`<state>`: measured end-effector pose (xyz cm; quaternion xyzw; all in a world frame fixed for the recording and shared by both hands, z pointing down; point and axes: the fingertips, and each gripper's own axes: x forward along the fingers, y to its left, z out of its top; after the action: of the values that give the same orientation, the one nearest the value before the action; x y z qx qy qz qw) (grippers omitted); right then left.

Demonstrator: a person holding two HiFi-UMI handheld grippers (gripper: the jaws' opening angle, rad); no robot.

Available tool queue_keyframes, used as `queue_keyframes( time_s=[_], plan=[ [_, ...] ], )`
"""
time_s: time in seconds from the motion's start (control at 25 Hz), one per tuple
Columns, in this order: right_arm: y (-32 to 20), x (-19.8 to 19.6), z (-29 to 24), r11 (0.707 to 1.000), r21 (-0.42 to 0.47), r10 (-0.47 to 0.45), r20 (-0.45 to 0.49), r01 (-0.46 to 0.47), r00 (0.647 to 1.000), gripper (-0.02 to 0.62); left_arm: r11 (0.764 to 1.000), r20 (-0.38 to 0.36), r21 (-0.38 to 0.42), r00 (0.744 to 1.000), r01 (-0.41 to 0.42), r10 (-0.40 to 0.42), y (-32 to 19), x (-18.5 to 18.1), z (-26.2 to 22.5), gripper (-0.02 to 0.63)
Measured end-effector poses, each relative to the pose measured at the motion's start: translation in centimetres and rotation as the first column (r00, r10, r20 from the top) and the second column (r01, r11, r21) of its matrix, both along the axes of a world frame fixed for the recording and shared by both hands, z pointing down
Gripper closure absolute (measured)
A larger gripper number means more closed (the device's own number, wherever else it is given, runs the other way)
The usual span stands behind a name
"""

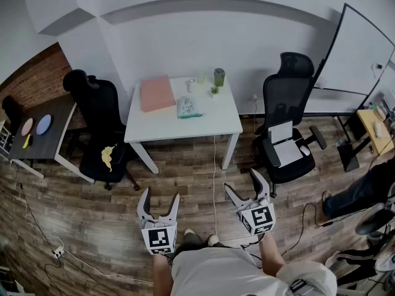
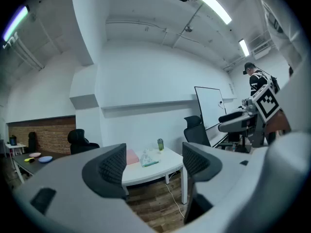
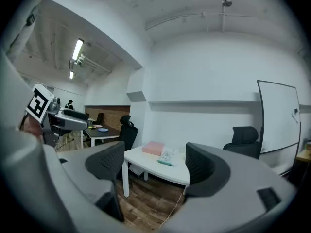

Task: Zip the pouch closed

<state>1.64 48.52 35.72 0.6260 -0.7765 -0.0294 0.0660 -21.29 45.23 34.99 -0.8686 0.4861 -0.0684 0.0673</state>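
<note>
Pouch (image 1: 189, 107) flat on the white table (image 1: 213, 127), near the middle of the top, at 12 o'clock from both grippers and well apart from them. Zip too small to read from here. Pink box (image 1: 157, 93) at 10 o'clock of the pouch, just beside it; green cup (image 1: 219, 77) at 1 o'clock, near the far edge. Black office chair (image 1: 99, 119) at 9 o'clock of the table, with something yellow (image 1: 108, 155) on its seat; second black chair (image 1: 287, 97) at 3 o'clock, with something white and flat (image 1: 285, 142) on its seat. Left gripper (image 1: 160, 196) at 6 o'clock of the table, over the wooden floor (image 1: 92, 208), held level, jaws spread wide and empty, table and pouch far off in the gap. Right gripper (image 1: 242, 182) at 3 o'clock of the left one, near it, likewise level, jaws wide apart, clamped on nothing. White cable (image 1: 214, 177) on the floor between the two grippers, toward the table. Whiteboard (image 1: 364, 54) at 2 o'clock of the table.
</note>
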Motion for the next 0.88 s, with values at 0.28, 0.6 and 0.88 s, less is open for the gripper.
queue_keyframes(
  time_s=[0.28, 0.6, 0.88],
  plan=[
    [-0.2, 0.2, 0.0, 1.000, 0.017, -0.004, 0.021, 0.004, 1.000, 0.202, 1.000, 0.009, 0.012, 1.000, -0.012, 0.012, -0.1, 1.2, 0.0, 0.252],
    [-3.9, 0.0, 0.9, 1.000, 0.007, 0.002, 0.016, -0.003, 1.000, 0.204, 0.999, 0.009, 0.013, 0.999, -0.038, 0.038, -4.2, 2.0, 0.8, 0.256],
    [-9.7, -0.4, 1.3, 1.000, -0.008, 0.013, 0.006, -0.013, 1.000, 0.204, 0.999, 0.011, 0.001, 0.998, -0.054, 0.054, -10.1, 1.6, 1.1, 0.256]
  ],
)
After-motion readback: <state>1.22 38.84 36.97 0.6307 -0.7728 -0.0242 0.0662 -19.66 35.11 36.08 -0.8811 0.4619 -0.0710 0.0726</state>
